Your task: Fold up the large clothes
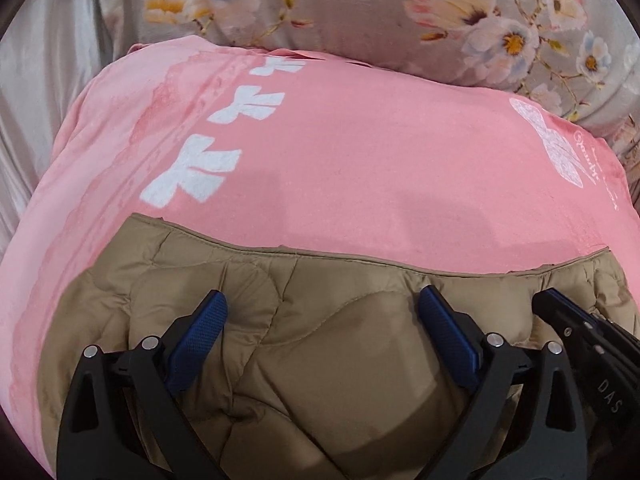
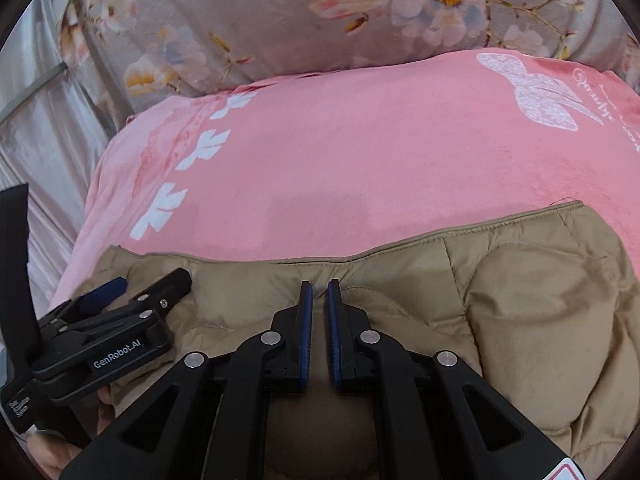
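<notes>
Here, a tan quilted jacket (image 1: 328, 364) lies on a pink sheet (image 1: 360, 152) spread over a bed, its piped edge running across both wrist views. The left gripper (image 1: 322, 312) hovers over the jacket with its blue-padded fingers (image 1: 200, 336) spread wide, released and holding nothing, the puffed quilting showing between them. Just to its right, near the jacket's edge, the tip of the right gripper (image 1: 560, 312) enters the left view.

From the right wrist camera, the right gripper (image 2: 320, 292) sits low on the jacket (image 2: 540, 320) near the middle of its far edge. Its fingers (image 2: 306, 320) are drawn nearly together with a narrow slit between the blue pads; a small pucker of tan cloth sits at the tips, but whether any cloth is pinched cannot be told. The left gripper (image 2: 152, 288) appears at the left of that view, resting over the jacket's left corner.

The pink sheet (image 2: 360, 160) carries a row of white leaf prints and a white butterfly motif with script. Beyond it lies a grey floral cover (image 2: 260, 20), and pale satin fabric (image 1: 44, 92) hangs at the left.
</notes>
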`<act>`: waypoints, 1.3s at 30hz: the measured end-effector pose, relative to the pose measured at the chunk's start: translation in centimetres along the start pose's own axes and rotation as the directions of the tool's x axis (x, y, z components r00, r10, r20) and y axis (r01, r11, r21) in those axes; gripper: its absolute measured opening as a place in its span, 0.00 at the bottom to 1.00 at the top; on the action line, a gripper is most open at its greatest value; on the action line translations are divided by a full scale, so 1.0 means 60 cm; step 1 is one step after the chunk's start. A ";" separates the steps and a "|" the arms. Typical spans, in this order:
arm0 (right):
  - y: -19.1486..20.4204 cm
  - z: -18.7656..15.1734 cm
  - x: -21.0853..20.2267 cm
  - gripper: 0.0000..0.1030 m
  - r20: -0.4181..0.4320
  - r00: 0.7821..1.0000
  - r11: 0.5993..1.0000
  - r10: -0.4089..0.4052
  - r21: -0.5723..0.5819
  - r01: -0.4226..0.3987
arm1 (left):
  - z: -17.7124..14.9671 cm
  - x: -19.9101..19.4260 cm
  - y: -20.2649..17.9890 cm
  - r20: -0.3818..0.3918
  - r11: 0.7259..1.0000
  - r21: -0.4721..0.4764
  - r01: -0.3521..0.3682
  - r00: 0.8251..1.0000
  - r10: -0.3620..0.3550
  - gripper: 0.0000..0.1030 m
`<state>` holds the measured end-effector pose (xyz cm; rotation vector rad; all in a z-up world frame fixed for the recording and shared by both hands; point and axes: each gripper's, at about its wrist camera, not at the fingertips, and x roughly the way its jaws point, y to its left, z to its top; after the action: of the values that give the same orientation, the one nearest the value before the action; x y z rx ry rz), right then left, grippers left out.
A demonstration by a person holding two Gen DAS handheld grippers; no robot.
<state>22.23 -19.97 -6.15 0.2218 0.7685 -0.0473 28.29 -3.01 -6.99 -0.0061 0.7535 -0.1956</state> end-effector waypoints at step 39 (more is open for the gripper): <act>0.009 -0.040 0.002 0.06 0.059 0.994 0.995 -0.087 -0.044 0.090 | -0.028 0.001 -0.018 0.032 0.995 0.050 -0.091 0.995 0.089 0.95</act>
<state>20.72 -18.89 -7.81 0.1411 0.7214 -0.1190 26.99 -3.94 -8.16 0.0738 0.7172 -0.1286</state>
